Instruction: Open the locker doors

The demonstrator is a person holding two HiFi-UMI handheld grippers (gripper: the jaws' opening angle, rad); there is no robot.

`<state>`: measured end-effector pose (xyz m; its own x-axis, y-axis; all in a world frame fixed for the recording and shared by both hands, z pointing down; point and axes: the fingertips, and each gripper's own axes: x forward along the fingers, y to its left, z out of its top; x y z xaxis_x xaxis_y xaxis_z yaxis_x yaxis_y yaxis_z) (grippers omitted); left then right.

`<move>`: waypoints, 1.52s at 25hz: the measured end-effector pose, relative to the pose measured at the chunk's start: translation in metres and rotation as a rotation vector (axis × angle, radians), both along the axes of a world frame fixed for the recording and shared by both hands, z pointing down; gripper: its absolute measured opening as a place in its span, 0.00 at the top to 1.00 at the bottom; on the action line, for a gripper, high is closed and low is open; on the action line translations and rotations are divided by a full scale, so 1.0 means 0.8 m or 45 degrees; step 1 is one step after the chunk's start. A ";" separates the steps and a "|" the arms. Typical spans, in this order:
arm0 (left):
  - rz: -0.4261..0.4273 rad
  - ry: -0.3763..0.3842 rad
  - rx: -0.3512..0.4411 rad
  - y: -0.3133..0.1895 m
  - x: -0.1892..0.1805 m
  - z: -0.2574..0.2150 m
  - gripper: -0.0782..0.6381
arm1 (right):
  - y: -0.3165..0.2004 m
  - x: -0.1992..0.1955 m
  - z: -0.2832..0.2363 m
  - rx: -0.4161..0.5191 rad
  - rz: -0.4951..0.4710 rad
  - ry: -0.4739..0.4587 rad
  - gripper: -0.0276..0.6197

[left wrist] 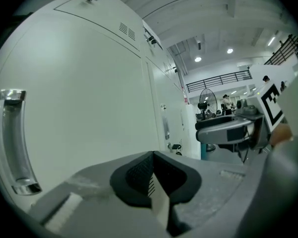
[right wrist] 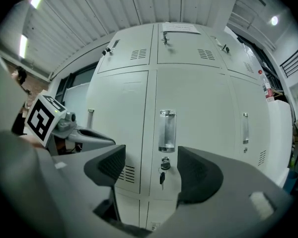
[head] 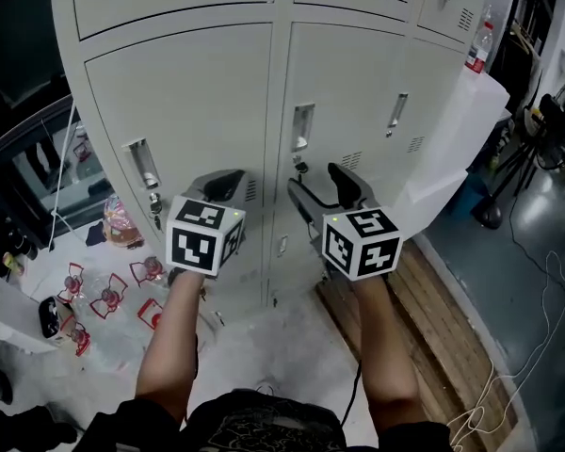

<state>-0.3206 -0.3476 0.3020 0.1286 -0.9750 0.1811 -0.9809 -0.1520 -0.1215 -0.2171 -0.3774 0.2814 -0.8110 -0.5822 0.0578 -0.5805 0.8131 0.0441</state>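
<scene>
Just short of the handle (right wrist: 167, 130) on the middle locker door (right wrist: 198, 108), the right gripper (right wrist: 150, 166) hangs with its fingers wide, framing the handle but apart from it. Left of that handle, the left gripper (left wrist: 152, 163) has its fingers closed on nothing. Every door looks shut, so this is likely the approach. Next, the right fingers need to hook the handle and pull.

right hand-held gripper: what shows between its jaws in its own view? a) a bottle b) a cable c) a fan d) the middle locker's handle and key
d: the right hand-held gripper stands open, and the handle and the key below it show in the gap.
</scene>
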 end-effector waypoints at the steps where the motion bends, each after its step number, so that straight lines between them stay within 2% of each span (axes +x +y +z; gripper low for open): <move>1: -0.008 -0.004 0.000 -0.001 -0.002 0.000 0.89 | -0.002 -0.004 -0.002 0.001 -0.018 -0.007 0.47; 8: -0.135 -0.053 -0.026 -0.007 -0.012 0.008 0.89 | -0.016 -0.033 -0.011 0.020 -0.205 -0.039 0.47; 16: -0.322 -0.043 -0.050 -0.009 -0.016 0.013 0.89 | -0.036 -0.055 -0.017 0.018 -0.409 -0.040 0.47; 32: -0.600 -0.076 -0.076 0.017 -0.014 0.007 0.89 | -0.043 -0.081 -0.021 -0.033 -0.713 -0.077 0.47; 38: -0.699 -0.074 -0.090 0.039 -0.009 0.014 0.89 | -0.040 -0.083 -0.021 -0.047 -0.775 -0.090 0.47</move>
